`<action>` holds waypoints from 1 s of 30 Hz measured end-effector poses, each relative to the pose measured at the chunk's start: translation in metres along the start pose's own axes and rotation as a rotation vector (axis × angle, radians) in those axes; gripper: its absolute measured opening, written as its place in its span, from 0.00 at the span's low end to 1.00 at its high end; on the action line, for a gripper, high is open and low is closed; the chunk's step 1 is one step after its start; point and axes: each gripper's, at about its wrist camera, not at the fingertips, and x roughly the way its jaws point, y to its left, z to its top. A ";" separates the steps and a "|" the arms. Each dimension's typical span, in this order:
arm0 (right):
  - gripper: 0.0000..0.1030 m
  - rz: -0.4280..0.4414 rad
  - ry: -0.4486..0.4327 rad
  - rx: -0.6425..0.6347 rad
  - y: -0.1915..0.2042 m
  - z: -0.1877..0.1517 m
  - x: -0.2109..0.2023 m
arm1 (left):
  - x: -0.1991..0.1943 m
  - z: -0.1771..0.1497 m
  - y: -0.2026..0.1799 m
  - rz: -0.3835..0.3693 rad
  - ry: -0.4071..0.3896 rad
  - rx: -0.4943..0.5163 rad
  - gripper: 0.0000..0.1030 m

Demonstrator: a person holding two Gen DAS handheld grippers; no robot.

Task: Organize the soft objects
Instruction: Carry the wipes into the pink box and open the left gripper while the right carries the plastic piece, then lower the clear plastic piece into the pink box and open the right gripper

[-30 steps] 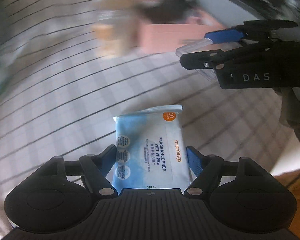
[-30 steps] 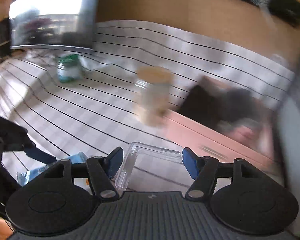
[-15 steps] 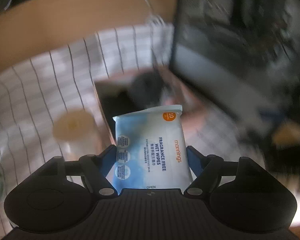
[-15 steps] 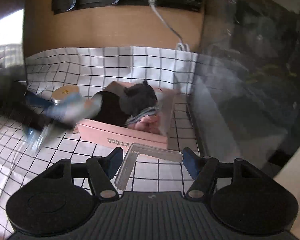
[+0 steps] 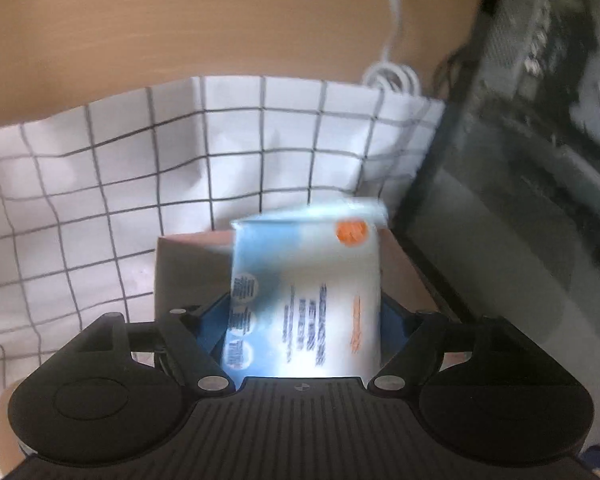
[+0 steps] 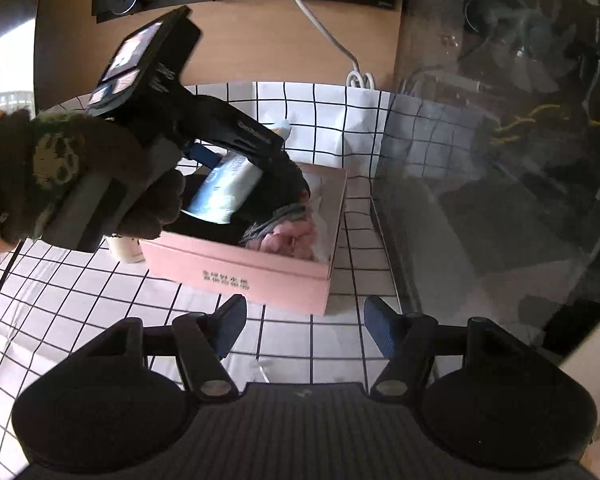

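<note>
The wipes pack [image 5: 306, 300] is grasped between the left gripper [image 5: 300, 320] fingers above the pink box [image 6: 256, 268], apparently for dropping inside, while the right gripper [image 6: 304, 328] fingers are spread empty.

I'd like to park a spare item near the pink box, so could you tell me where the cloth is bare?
The checked cloth is bare between the pink box and the right tongs, and behind the box toward the wall. Inside the box it is crowded: dark and pink soft things, with the left tongs holding the wipes pack above.

A blue-and-white wipes pack [image 5: 306, 304] with an orange dot, a pink box [image 6: 260, 270], a white black-gridded cloth [image 5: 100, 184].
</note>
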 end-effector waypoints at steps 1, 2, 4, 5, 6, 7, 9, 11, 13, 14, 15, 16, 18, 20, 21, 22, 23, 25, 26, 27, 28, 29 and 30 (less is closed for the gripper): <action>0.64 0.015 0.004 0.000 -0.003 0.001 0.001 | -0.004 0.002 0.005 -0.032 -0.006 -0.031 0.80; 0.64 0.037 0.018 -0.008 -0.006 0.002 0.001 | -0.008 0.005 0.009 -0.051 -0.021 -0.042 0.79; 0.68 0.070 0.060 -0.026 -0.010 -0.004 0.001 | -0.021 0.007 0.013 -0.068 -0.074 -0.036 0.78; 0.71 0.072 0.079 -0.026 -0.012 -0.009 0.001 | -0.026 0.010 0.015 -0.080 -0.094 -0.038 0.78; 0.74 0.077 0.095 -0.024 -0.014 -0.014 0.002 | -0.030 0.012 0.017 -0.096 -0.115 -0.047 0.78; 0.74 0.082 0.123 -0.018 -0.016 -0.021 0.003 | -0.035 0.012 0.020 -0.097 -0.136 -0.059 0.78; 0.74 0.084 0.169 -0.012 -0.018 -0.035 0.005 | -0.046 0.010 0.023 -0.086 -0.175 -0.093 0.78; 0.74 0.084 0.206 0.008 -0.019 -0.050 0.005 | -0.057 0.005 0.024 -0.100 -0.174 -0.105 0.78; 0.74 0.087 0.222 0.040 -0.019 -0.060 0.005 | -0.071 -0.006 0.019 -0.116 -0.165 -0.084 0.78; 0.74 0.084 0.224 0.052 -0.019 -0.063 0.007 | -0.076 -0.014 0.015 -0.128 -0.158 -0.067 0.78; 0.74 0.077 0.216 0.061 -0.018 -0.063 0.009 | -0.082 -0.023 0.011 -0.140 -0.149 -0.051 0.78; 0.74 0.074 0.206 0.064 -0.017 -0.063 0.011 | -0.086 -0.032 0.007 -0.152 -0.137 -0.034 0.78; 0.74 0.063 0.186 0.079 -0.014 -0.061 0.020 | -0.095 -0.053 -0.001 -0.160 -0.106 0.004 0.78; 0.74 0.050 0.182 0.099 -0.012 -0.058 0.034 | -0.102 -0.073 -0.006 -0.154 -0.072 0.030 0.78; 0.74 0.037 0.190 0.116 -0.010 -0.058 0.041 | -0.104 -0.083 -0.007 -0.149 -0.049 0.034 0.78; 0.74 0.028 0.200 0.140 -0.008 -0.058 0.048 | -0.106 -0.092 -0.007 -0.143 -0.028 0.030 0.78; 0.74 0.025 0.207 0.158 -0.007 -0.059 0.051 | -0.108 -0.100 -0.005 -0.136 -0.013 0.021 0.78; 0.77 0.018 0.212 0.175 -0.001 -0.062 0.058 | -0.113 -0.116 0.000 -0.121 0.016 0.000 0.78; 0.79 0.005 0.199 0.155 0.004 -0.064 0.060 | -0.116 -0.121 0.004 -0.112 0.026 -0.003 0.78; 0.79 -0.005 0.188 0.131 0.008 -0.066 0.061 | -0.119 -0.127 0.006 -0.098 0.030 0.004 0.78; 0.79 -0.010 0.181 0.108 0.012 -0.067 0.062 | -0.122 -0.132 0.008 -0.079 0.033 0.018 0.78; 0.78 -0.010 0.174 0.089 0.015 -0.068 0.064 | -0.125 -0.136 0.009 -0.067 0.036 0.027 0.78; 0.73 -0.008 0.168 0.081 0.015 -0.068 0.064 | -0.128 -0.139 0.012 -0.060 0.043 0.024 0.78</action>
